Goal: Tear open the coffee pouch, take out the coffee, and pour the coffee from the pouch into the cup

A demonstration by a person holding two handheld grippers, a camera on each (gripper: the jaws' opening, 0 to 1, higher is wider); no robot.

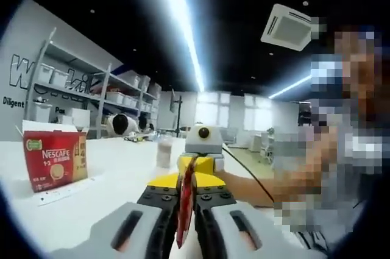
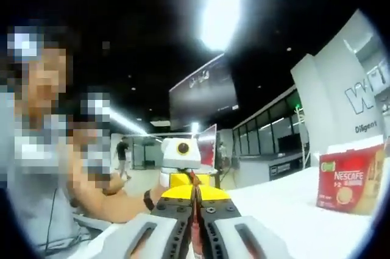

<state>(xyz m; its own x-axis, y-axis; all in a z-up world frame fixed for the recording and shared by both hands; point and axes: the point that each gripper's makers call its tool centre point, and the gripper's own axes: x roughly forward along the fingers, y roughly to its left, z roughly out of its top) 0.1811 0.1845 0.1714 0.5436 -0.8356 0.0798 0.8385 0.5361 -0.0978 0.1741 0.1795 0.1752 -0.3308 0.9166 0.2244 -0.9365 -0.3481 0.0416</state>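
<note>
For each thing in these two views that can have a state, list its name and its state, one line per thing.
coffee pouch: held edge-on between both grippers, not visibly torn yet.
left gripper: shut on the coffee pouch.
right gripper: shut on the coffee pouch.
Nescafe box: upright on the white table, top flap open.
cup: upright on the table, contents cannot be told.

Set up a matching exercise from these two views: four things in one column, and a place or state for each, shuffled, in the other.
Things:
1. coffee pouch
2. Nescafe box
3. cup
4. right gripper

Places or states:
A. stands on the white table beyond the grippers
B. red carton, upright near the table's edge
C. pinched between the jaws of the left gripper
D. shut on the pouch's other end

Pairs: 1-C, 2-B, 3-A, 4-D
</note>
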